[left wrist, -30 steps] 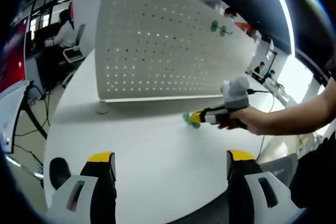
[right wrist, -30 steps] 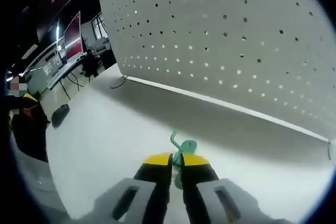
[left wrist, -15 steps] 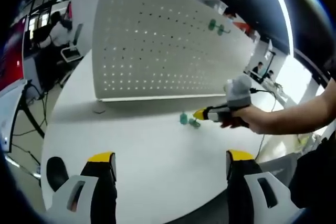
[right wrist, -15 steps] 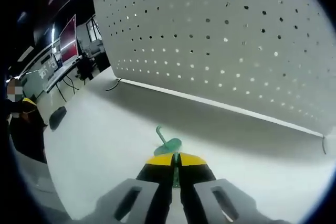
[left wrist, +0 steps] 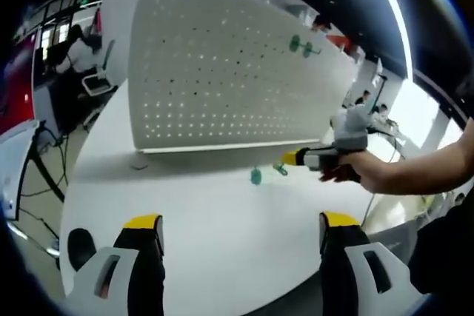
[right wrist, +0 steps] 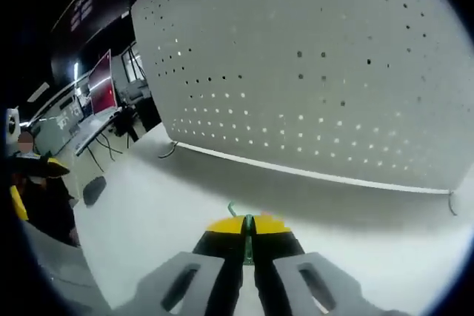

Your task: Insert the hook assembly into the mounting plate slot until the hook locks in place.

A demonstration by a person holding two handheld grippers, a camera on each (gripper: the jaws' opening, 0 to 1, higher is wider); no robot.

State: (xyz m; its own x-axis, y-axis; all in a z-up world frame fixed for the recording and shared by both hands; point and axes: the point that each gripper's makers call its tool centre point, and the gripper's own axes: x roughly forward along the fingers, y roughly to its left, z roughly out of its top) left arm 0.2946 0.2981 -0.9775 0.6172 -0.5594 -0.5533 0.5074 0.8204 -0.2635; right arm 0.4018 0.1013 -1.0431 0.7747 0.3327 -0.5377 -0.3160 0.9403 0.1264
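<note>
Hook (right wrist: 247, 236) mostly hidden between right gripper (right wrist: 248, 225) fingers.

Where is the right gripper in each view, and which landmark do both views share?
Left gripper view: the right gripper is at the right, mid-height, held in a hand, above the table.
Right gripper view: the right gripper rises from the bottom centre, jaws shut on a green hook.
Shared landmark: the white perforated board standing on the table.

Left gripper (left wrist: 241, 231): grey slotted jaws, black inner faces, yellow tips. Right gripper (right wrist: 248, 225) alike; its grey body trails a cable.
</note>
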